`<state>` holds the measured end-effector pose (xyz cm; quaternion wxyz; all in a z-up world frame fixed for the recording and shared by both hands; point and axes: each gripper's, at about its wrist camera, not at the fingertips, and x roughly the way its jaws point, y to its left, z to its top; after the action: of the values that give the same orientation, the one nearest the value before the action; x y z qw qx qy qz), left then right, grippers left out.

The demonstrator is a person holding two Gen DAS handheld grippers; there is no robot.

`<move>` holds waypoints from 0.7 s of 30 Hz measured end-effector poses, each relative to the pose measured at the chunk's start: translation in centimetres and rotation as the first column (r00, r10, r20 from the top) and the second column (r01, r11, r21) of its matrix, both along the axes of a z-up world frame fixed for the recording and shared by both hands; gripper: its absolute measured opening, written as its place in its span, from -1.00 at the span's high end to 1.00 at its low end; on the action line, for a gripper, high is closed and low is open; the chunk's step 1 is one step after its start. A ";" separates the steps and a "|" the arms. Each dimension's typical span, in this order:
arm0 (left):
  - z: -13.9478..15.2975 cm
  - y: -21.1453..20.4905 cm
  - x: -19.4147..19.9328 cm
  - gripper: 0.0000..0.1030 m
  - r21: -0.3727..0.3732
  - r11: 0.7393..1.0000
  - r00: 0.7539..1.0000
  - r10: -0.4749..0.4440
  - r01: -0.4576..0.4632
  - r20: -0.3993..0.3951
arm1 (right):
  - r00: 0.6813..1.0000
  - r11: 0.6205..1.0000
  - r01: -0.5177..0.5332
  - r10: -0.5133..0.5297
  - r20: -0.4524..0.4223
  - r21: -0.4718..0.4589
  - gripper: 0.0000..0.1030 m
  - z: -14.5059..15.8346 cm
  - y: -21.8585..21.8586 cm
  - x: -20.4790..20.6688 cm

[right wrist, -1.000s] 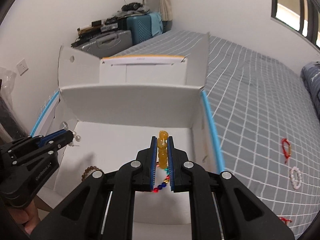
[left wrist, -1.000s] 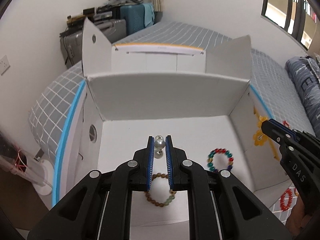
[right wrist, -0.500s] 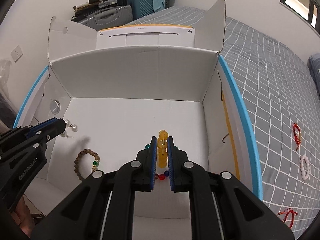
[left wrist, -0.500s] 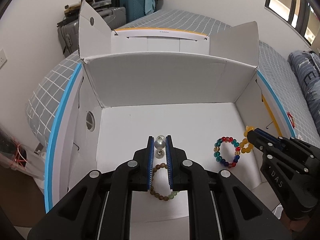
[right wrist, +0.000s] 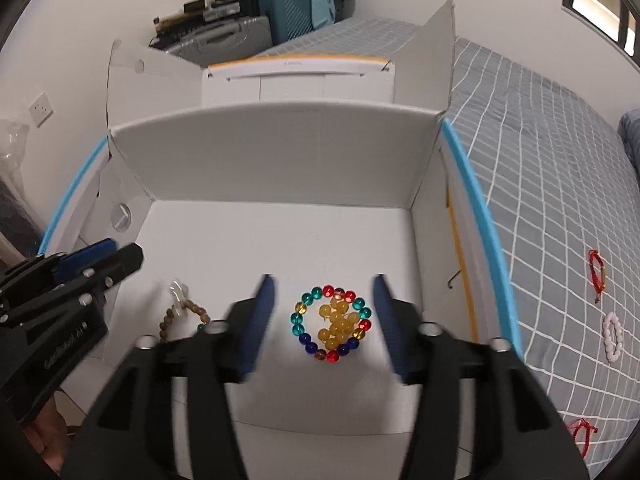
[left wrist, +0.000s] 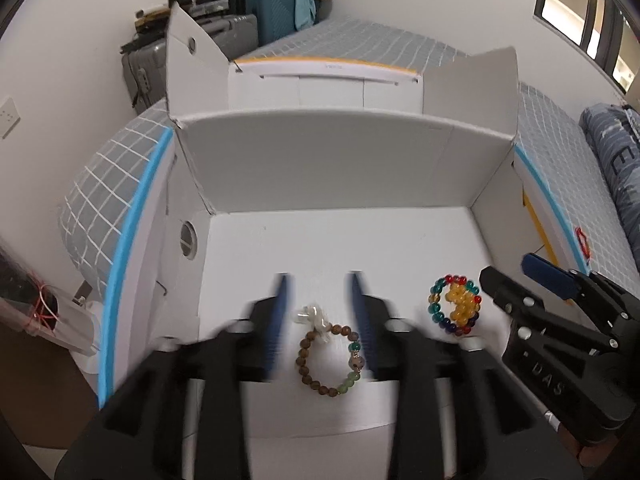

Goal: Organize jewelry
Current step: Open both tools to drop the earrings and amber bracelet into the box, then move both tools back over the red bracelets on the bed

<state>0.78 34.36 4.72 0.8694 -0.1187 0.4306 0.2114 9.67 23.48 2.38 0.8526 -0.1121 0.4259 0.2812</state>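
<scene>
A: Status on the two drops?

B: Both in the white box (left wrist: 320,176). Left gripper (left wrist: 320,304) has jaws parted to a middling gap, just been opening, motion-blurred. Nothing pinched. The pearl piece (left wrist: 314,317) lies on the box floor between and just ahead of the fingertips, touching the top of the wooden bead bracelet (left wrist: 330,360), which sits between the fingers further back.

A: Right side?

B: Right gripper (right wrist: 323,304) same story, jaws a bit wider, just been opening, pads clear of everything. The yellow bead bracelet (right wrist: 336,326) has bunched up inside the ring of the multicolour bead bracelet (right wrist: 330,324), directly between the open fingers.

A: Why stacked like that?

B: My read: each gripper let go straight over a bracelet that was already there, so the new piece landed on or inside it. Looks like grouping by box area, left pile and right pile, well apart from each other.

A: Anything left outside?

B: Yes. To the right of the right gripper, out on the grey checked bedspread (right wrist: 560,160): a white bead bracelet (right wrist: 613,336) and a red cord bracelet (right wrist: 596,274), plus another red one (right wrist: 582,432) nearer the camera. Task isn't finished by my judgement.
</scene>
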 end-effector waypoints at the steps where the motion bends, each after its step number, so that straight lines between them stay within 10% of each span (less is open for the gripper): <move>1: 0.4 -0.1 -0.2 -0.10 0.012 1.000 1.000 0.012 -0.012 0.014 | 1.000 1.000 0.001 -0.001 0.008 0.010 -0.24 0.4 -0.2 -0.2; 8: 2.4 -0.5 -1.0 -0.58 0.035 0.999 0.997 0.031 -0.034 0.073 | 0.996 0.999 0.037 -0.040 0.080 0.037 -0.72 2.9 -2.1 -0.9; 21: 4.5 -5.6 -0.1 -0.89 0.057 0.997 0.990 -0.061 0.054 0.128 | 0.970 0.981 0.184 -0.190 0.150 0.053 -0.85 5.4 -10.7 -0.8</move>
<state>0.65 28.76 9.23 0.9041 -0.0964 0.3707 0.1896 8.90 12.78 7.82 0.9077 -0.0764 0.3619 0.1982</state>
